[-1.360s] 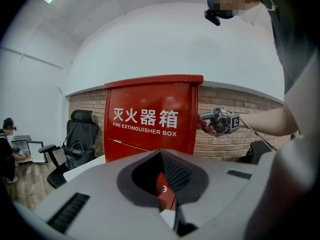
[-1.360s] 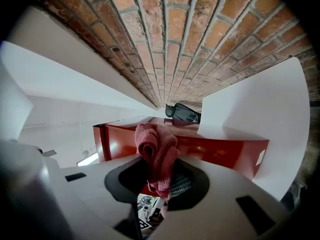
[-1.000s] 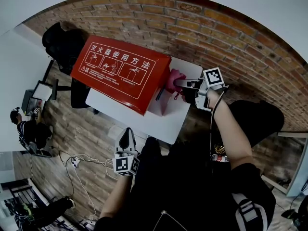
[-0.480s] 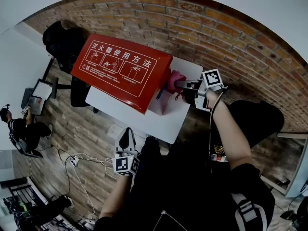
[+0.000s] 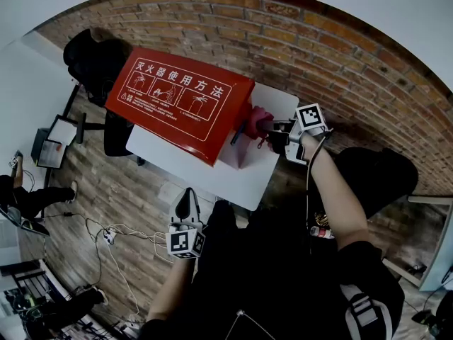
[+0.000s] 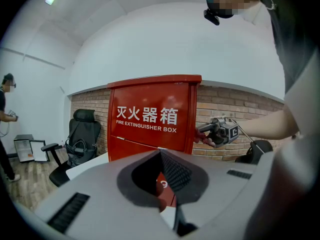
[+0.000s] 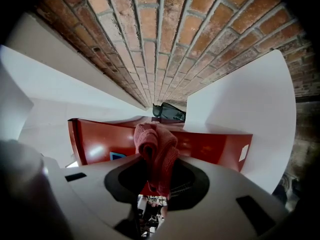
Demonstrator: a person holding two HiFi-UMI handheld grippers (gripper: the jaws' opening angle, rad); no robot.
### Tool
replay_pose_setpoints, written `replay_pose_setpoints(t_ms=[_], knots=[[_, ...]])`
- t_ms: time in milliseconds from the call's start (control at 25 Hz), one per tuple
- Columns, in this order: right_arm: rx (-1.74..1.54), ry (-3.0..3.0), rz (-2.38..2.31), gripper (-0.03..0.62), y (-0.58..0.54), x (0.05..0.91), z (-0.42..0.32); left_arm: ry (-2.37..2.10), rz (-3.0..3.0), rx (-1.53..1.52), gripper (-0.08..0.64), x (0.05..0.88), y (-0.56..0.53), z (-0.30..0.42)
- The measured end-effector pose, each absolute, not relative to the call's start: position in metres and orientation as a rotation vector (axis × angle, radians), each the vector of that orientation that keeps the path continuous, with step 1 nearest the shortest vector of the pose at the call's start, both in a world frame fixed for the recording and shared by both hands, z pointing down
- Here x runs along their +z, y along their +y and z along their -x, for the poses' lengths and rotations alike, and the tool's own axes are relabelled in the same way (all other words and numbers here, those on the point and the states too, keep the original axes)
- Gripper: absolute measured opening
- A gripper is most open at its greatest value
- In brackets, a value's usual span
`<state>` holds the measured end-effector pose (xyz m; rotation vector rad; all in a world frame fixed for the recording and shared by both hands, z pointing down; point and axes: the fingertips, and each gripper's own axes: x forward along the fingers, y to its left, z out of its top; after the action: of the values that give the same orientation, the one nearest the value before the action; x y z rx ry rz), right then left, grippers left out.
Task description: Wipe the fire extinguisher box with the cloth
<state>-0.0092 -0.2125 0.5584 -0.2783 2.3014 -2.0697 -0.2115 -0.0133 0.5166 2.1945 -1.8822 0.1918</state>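
Right hand-held gripper [image 5: 264,126] pinches cloth [image 5: 253,117] at box [image 5: 177,98] side; left hand-held gripper [image 5: 186,200] pressed together, empty. Risk: hard push slides unbraced box on worktop [image 5: 212,179]

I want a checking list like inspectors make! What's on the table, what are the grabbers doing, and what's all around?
Surface: white table, bare around the box.
Job's things: red fire extinguisher box stands on the table; pink cloth is at its side.
Clutter: nothing seen.
Grippers: right gripper shut on the cloth; left gripper shut, empty, held off the table's near edge.
Cables: gripper cable runs along the right arm; floor cables lie loose.
Surroundings: brick wall, black office chair, wooden floor, a person far left.
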Motion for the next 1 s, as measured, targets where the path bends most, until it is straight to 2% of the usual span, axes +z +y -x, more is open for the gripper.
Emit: replay_pose_setpoints(t_ms=[1000], knots=[[-2.191,2.261,0.417,0.098,-0.209,0.617,0.009,-1.886,-2.181,0.184,0.018,0.520,-0.007,0.214]])
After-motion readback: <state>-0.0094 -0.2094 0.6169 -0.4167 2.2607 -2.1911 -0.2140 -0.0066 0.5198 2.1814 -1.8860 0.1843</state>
